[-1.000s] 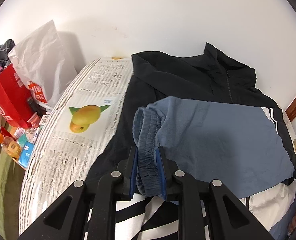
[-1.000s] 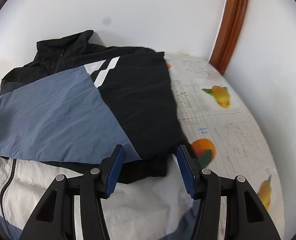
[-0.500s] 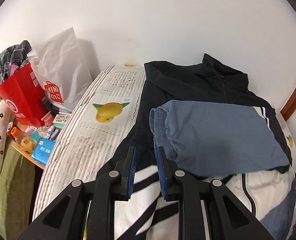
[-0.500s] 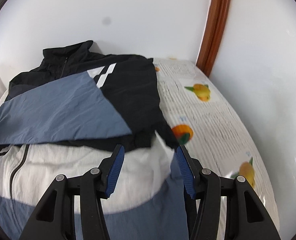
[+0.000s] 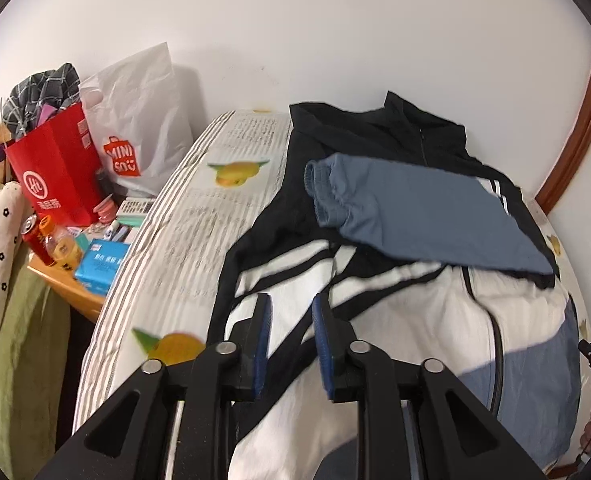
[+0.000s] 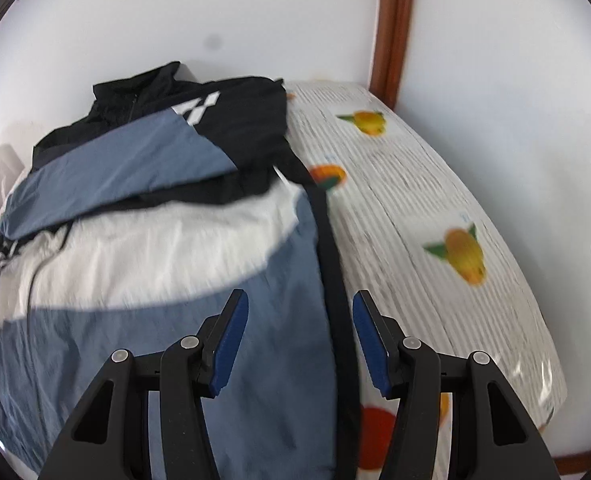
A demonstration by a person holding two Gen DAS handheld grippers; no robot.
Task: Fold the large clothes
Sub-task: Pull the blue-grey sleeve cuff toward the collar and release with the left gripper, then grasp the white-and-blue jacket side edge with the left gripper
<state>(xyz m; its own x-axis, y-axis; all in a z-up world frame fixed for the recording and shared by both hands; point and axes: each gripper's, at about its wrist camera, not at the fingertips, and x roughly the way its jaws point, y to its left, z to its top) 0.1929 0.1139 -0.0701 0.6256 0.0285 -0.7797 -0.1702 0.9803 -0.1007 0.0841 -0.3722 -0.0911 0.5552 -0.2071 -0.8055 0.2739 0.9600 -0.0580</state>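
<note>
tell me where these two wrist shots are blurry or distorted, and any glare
Left wrist view: fisheye bends the wall and bed edge; the jacket near the left gripper is motion-smeared, the blue sleeve and red bag sharper. Right wrist view: the bedsheet print and the jacket's white panel streak with blur; glare spots sit at the right edge; the right gripper stays crisp.

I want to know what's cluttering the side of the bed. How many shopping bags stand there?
2: a red paper bag stuffed with clothes at the far left, and a white plastic bag right behind it against the wall. Others may be hidden behind them.
</note>
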